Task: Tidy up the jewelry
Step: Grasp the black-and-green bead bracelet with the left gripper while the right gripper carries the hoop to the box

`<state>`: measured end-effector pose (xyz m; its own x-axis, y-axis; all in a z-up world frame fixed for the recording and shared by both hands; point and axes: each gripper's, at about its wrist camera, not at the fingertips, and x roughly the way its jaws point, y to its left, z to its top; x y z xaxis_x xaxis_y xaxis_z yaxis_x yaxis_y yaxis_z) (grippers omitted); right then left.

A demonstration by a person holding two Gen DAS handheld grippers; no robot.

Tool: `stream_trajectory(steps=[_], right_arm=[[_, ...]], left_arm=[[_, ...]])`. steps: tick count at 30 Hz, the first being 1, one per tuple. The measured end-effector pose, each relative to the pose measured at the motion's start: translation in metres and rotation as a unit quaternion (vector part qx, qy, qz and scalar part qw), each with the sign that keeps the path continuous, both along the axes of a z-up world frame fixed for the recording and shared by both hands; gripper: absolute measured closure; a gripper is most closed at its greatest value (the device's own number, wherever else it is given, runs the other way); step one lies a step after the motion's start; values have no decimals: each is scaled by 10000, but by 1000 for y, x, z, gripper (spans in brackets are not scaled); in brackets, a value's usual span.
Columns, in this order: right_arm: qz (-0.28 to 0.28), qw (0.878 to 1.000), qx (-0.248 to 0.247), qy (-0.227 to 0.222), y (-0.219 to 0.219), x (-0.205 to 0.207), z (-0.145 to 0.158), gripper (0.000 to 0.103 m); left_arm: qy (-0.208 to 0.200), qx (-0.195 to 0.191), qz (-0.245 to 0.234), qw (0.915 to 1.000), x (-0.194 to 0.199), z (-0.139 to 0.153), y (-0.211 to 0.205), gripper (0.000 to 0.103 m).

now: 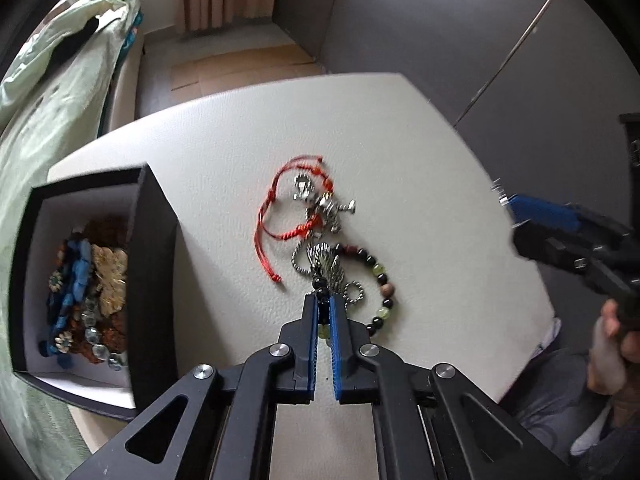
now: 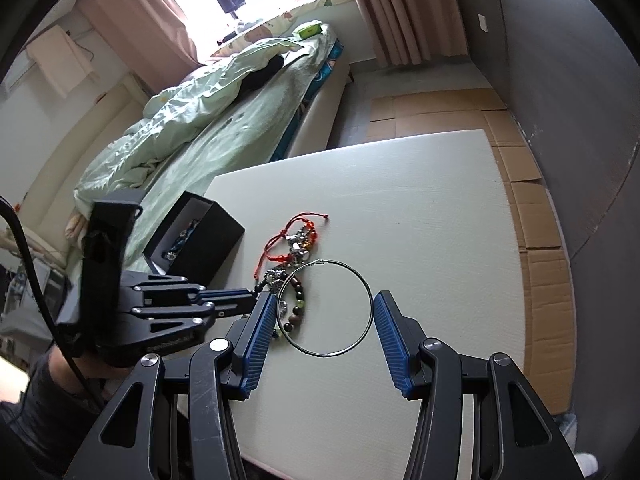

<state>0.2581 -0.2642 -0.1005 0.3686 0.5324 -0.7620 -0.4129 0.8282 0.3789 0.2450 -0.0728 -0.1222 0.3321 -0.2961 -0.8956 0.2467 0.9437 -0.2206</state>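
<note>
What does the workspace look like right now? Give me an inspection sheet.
Surface: white table, bare apart from the jewelry and the box.
Job's things: black box at the table's left edge, already holding jewelry; red cord bracelet, silver charms and bead bracelet tangled in a pile mid-table; thin wire ring.
Clutter: nothing seen.
Grippers: left claw shut on the bead bracelet; right claw with the wire ring spanning its fingers, both sides touching the blue pads.
Cables: black cable by the left hand.
Surroundings: bed, curtains, cardboard on the floor.
</note>
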Motion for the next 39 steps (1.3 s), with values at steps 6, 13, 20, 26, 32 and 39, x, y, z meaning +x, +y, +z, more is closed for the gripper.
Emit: stream_trajectory(steps=[6,13,20,26,32,39], right_arm=[[-36,10000,70,-36,5,1,3,52],[-47,9992,276,-283,14,-3,16,51],[-34,9958,654,-642,31,-7,38,51],[83,9932,895,-735,56,-8,44,51],[387,9923,938,-711,98,-10,44,51],[645,9915,949,-609,137,-11,38,52]], left_arm=[[-370,-392,52,9985,-3,32,14,98],[-919,-693,143,9932,-7,75,29,98],[-1401,-824,500,9854,-11,103,63,98],[-1498,-839,775,9821,-7,108,88,98],[-1452,-843,997,9807,-9,103,111,98],[-841,-783,1244,9856,1,79,131,96]])
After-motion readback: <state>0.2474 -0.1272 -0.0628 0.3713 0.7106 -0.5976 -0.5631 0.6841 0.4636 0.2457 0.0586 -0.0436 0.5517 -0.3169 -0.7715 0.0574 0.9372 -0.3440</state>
